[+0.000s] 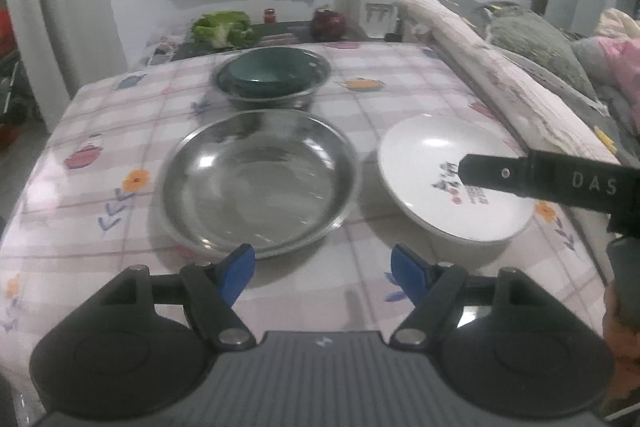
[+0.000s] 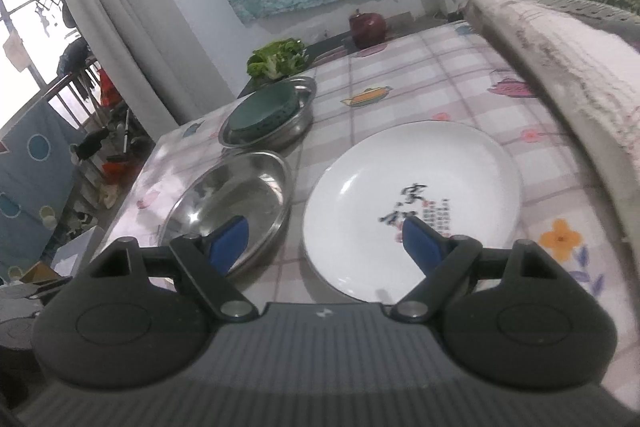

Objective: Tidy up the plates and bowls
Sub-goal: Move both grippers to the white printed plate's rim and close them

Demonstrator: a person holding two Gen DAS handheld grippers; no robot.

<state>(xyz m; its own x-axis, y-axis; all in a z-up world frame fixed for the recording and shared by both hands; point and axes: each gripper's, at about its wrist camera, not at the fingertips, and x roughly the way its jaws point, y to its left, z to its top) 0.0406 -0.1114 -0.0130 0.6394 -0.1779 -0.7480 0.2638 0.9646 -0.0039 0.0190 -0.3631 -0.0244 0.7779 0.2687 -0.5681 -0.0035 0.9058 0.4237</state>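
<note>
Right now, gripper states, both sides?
Left gripper: open, holding nothing.
Right gripper: open, holding nothing.

My left gripper (image 1: 323,269) points forward and downward, its two blue-tipped fingers (image 1: 239,267) spread wide with nothing between them. My right gripper (image 2: 326,243) is tilted down too, its jaws equally wide and empty. In the left view, one black finger of the right gripper (image 1: 520,177) reaches in from the right edge.
</note>
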